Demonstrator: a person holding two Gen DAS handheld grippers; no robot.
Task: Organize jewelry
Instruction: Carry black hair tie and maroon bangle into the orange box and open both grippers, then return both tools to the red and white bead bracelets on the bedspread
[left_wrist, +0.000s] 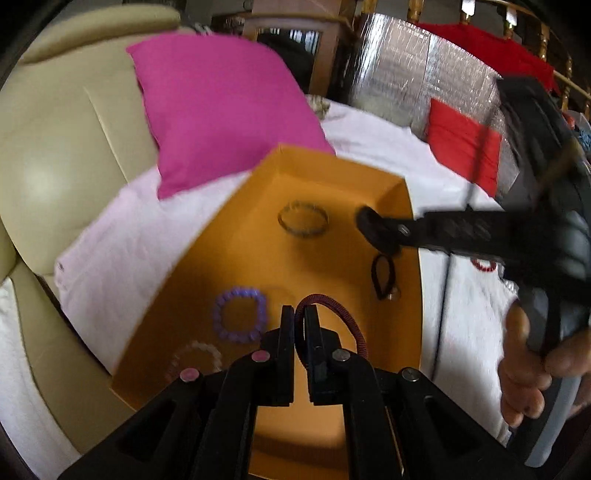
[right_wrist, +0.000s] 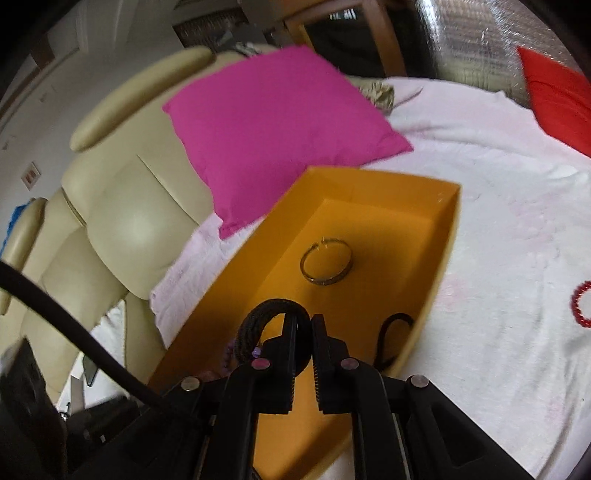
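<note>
Left wrist view: we see the left gripper (left_wrist: 300, 314) clamped on a dark red band (left_wrist: 341, 319) over the orange tray (left_wrist: 229, 236); the right gripper (right_wrist: 303, 323) pinches a black band (right_wrist: 258, 317) above the same tray, near a metal bangle (right_wrist: 327, 264).

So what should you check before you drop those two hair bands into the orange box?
1. Left gripper pinching the dark red band: ok.
2. Right gripper holding the black band: ok.
3. Both bands above the orange box: ok.
4. Free floor space beside the metal bangle: ok.
5. Everything collected: not ok, a red beaded bracelet lies on the white blanket.
</note>
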